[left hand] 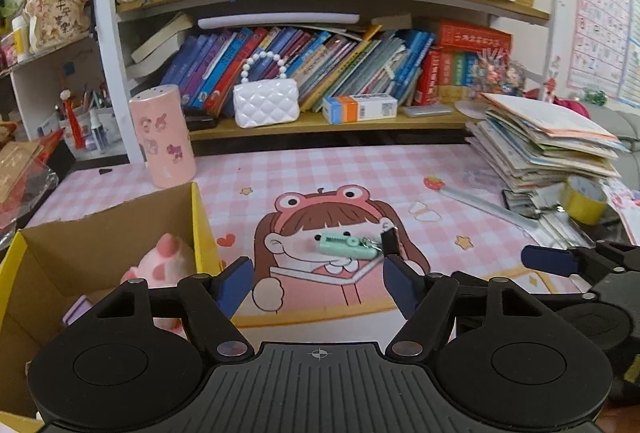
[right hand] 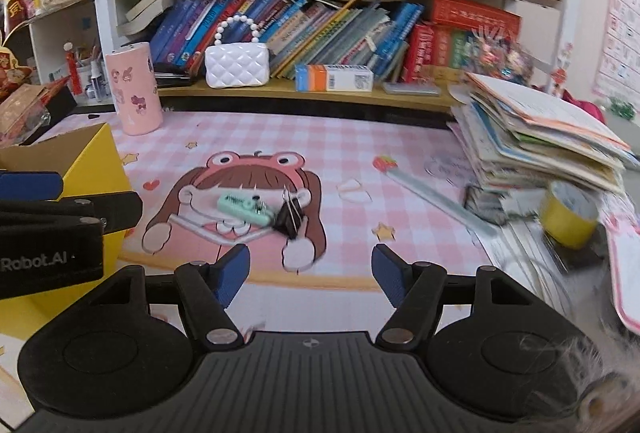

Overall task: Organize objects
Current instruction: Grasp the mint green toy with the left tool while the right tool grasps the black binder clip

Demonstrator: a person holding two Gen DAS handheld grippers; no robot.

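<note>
Both of my grippers hang over the desk (left hand: pixel 400 169) with nothing in them. My left gripper (left hand: pixel 318 283) has its jaws spread, the blue pads standing apart with only the pink checked mat (right hand: pixel 400 137) showing between them. My right gripper (right hand: pixel 310 275) is the same, jaws spread and bare. Ahead of both, on the cartoon girl printed on the mat, lies a mint-green stapler (left hand: pixel 346 245), flat on its side, and touching its right end is a black binder clip (right hand: pixel 290 215) with its wire handles sticking up. To my left stands an open yellow cardboard box (left hand: pixel 200 217); inside it I can see a pink plush toy (left hand: pixel 168 257) and the corner of something lilac that I cannot identify. Behind the box is a pink cylindrical holder (left hand: pixel 162 135) with cartoon stickers. On the right side of the desk a stack of books and papers (left hand: pixel 548 141) leans, with a roll of yellow tape (left hand: pixel 584 201) just below it and a ruler (right hand: pixel 436 203) lying slantwise on the mat. A white quilted purse (left hand: pixel 266 101) with a bead handle sits on the low shelf.
</note>
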